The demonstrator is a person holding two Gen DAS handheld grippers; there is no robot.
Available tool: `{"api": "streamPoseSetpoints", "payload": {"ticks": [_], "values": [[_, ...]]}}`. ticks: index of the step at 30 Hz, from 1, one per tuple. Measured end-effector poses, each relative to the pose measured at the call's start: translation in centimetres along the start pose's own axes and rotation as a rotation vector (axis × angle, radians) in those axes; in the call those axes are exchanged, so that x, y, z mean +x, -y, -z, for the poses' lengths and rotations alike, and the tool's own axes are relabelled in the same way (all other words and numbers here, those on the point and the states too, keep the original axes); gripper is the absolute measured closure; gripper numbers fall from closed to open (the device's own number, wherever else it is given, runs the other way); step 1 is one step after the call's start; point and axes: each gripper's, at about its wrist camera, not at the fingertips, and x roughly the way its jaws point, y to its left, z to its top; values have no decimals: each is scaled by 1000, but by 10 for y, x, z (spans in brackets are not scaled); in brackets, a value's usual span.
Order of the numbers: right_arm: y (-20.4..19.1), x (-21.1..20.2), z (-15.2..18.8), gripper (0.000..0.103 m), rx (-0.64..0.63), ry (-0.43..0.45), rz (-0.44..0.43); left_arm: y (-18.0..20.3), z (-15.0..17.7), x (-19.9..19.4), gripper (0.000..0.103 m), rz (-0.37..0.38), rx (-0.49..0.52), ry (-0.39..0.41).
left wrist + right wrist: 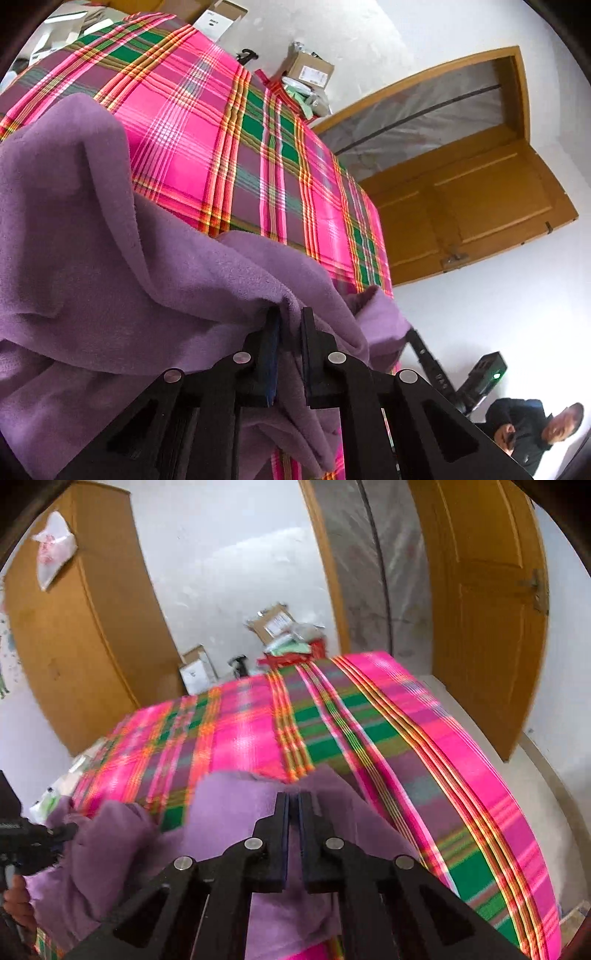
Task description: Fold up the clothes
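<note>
Purple fleece cloth (110, 258) is pinched by both tongs above the near end of a bench under a pink plaid cover (229, 140). Left tongs (290, 317) are pressed together on a bunched fold; right tongs (294, 797) are pressed together on a flatter edge. A wooden door (469, 206) is seen to the right.

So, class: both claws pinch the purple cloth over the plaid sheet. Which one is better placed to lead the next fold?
Probably the right claw: its purple cloth edge lies flatter, with open plaid sheet ahead. The left claw holds bunched folds.
</note>
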Motion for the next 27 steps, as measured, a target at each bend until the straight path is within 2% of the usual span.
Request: {"api": "streamPoseSetpoints", "payload": {"ticks": [6, 11, 13, 19, 22, 27], "values": [[5, -12, 26, 95, 15, -29, -34, 3, 0, 5, 94, -22, 23, -23], [-2, -17, 61, 93, 52, -107, -152, 3, 1, 11, 93, -37, 14, -42], [-5, -13, 69, 91, 65, -138, -176, 2, 2, 8, 92, -24, 5, -27], [-2, 5, 79, 88, 123, -210, -175, 3, 4, -10, 94, 3, 0, 40], [-9, 5, 79, 79, 107, -203, -174, 1, 5, -14, 94, 3, -4, 52], [-12, 4, 79, 76, 57, -186, -60, -3, 8, -15, 95, 1, -8, 48]]}}
